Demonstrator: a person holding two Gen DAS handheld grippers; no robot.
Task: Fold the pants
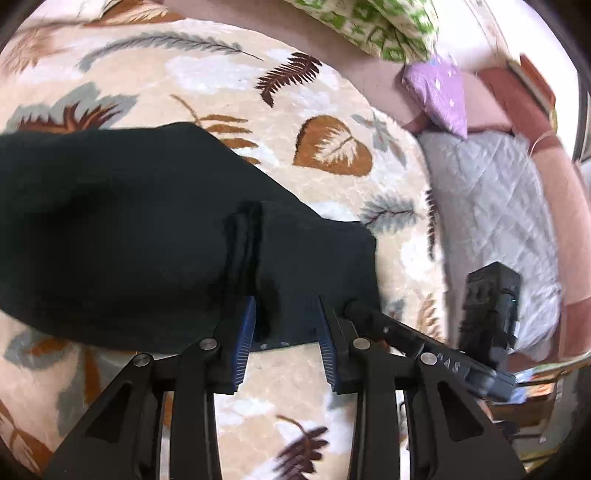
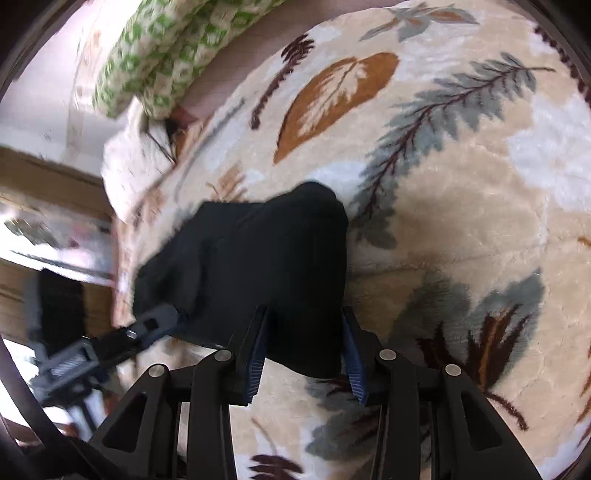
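The pants [image 1: 147,229] lay on the blanket [image 1: 332,92], reaching from its left edge toward its right edge. The left gripper [image 1: 286,306] stood at their near hem, fabric between its fingers. The right gripper [image 1: 480,321] was just beside it, at the blanket's right edge. Behind the blanket's far edge lay a patterned pillow [image 1: 369,26]; a small cushion [image 1: 439,92] and a quilted pad [image 1: 498,206] lay beyond its right edge.

In the right wrist view, the pants [image 2: 266,266] lay between the right gripper [image 2: 304,317] fingers near the blanket's [image 2: 461,221] left edge, the left gripper [image 2: 122,339] at their left.

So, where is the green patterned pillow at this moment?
In the left wrist view the green patterned pillow lies at the top edge, beyond the leaf blanket, left of the purple cloth.
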